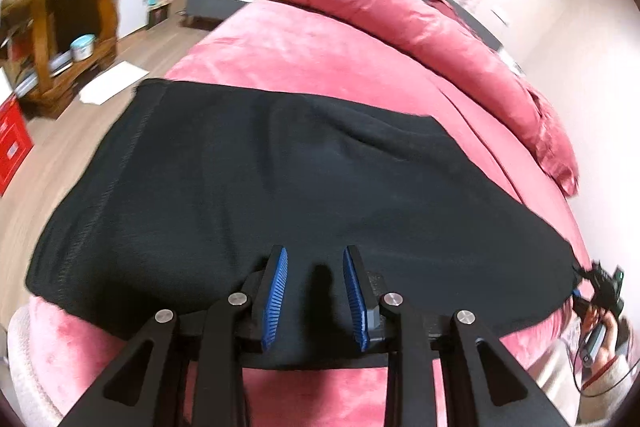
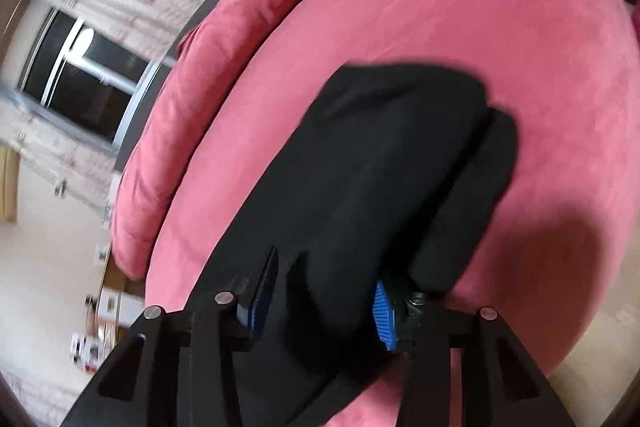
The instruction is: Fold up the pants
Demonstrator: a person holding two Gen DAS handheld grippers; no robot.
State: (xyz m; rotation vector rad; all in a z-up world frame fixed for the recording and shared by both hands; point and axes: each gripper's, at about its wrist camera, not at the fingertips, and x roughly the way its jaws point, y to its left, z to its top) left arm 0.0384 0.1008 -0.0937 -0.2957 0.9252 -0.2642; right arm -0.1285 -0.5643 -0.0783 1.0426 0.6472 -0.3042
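Note:
Black pants [image 1: 260, 183] lie spread across the pink bed [image 1: 320, 47], folded into a broad flat shape. My left gripper [image 1: 315, 259] hovers over their near edge with the blue pads [image 1: 276, 295] apart and no cloth between them. My right gripper [image 1: 596, 279] shows at the far right, at the pants' corner. In the right wrist view the pants [image 2: 380, 167] bunch between the pads of my right gripper [image 2: 316, 271], whose jaws stand fairly wide; the right pad [image 2: 384, 319] shows, the left is partly hidden by cloth.
Pink pillows [image 1: 460, 39] line the bed's far side. A wooden shelf unit [image 1: 68, 27] and a red box [image 1: 12, 143] stand on the floor to the left. A window with curtains [image 2: 88, 67] is at the left of the right wrist view.

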